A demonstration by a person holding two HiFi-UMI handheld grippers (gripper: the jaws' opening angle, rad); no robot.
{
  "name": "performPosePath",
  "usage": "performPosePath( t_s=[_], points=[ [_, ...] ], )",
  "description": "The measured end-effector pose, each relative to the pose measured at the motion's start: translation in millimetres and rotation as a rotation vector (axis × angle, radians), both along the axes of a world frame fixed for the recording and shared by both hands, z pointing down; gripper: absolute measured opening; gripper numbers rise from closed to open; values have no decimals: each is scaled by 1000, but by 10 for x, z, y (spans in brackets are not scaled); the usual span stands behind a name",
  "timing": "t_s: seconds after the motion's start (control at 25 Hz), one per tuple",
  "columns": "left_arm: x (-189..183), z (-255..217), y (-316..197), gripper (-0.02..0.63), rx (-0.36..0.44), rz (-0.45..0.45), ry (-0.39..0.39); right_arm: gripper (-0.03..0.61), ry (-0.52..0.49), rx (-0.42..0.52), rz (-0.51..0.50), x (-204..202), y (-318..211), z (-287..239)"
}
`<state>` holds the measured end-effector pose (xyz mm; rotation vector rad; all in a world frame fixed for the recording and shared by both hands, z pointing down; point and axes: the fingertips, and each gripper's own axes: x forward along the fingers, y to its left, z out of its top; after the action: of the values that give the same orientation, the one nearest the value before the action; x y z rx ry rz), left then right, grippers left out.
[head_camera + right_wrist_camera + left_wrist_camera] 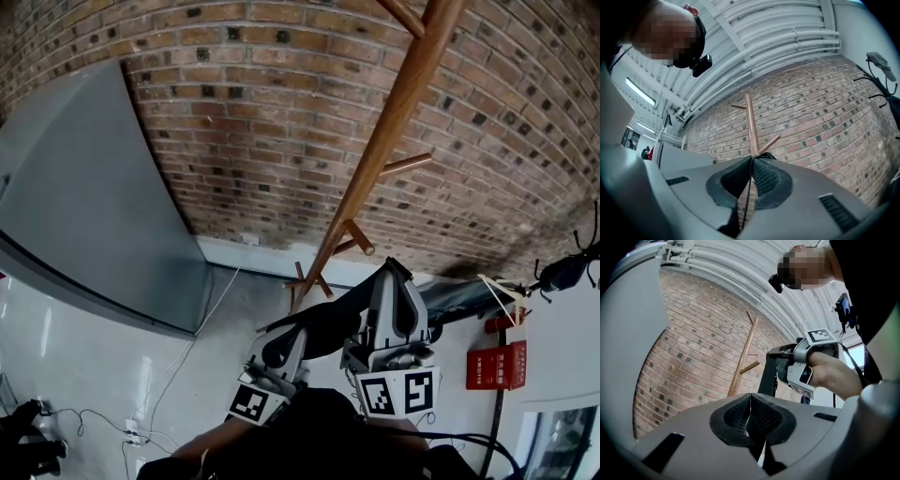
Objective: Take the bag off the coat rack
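The wooden coat rack (394, 112) leans across the head view in front of the brick wall, its pegs bare where I can see them. It also shows as a coat rack (743, 359) in the left gripper view and as a coat rack (751, 126) straight ahead in the right gripper view. My right gripper (394, 272) is shut on a black bag strap (323, 323). The strap (767, 376) hangs down from that right gripper (776, 352). The bag's body is hidden. My left gripper (286, 342) sits lower left of it, with the left gripper (750, 401) pads pressed together on nothing.
A brick wall (262, 112) stands behind the rack. A grey panel (84, 206) leans at the left. White cables (169, 375) run over the pale floor. A red sign (497, 366) and a black stand (567, 272) are at the right.
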<state>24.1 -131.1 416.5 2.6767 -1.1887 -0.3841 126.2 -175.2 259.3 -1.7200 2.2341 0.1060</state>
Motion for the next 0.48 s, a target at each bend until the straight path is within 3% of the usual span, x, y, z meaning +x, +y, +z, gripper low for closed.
performPosePath(
  t_s=[0.16,0.48],
  points=[
    [-17,-200,-24,18,69,-21,55,20,4,-23,7,54,113,109],
    [7,-275,-130,18,56,-40,-1,20,20,-1,-3,135,303,225]
  ],
)
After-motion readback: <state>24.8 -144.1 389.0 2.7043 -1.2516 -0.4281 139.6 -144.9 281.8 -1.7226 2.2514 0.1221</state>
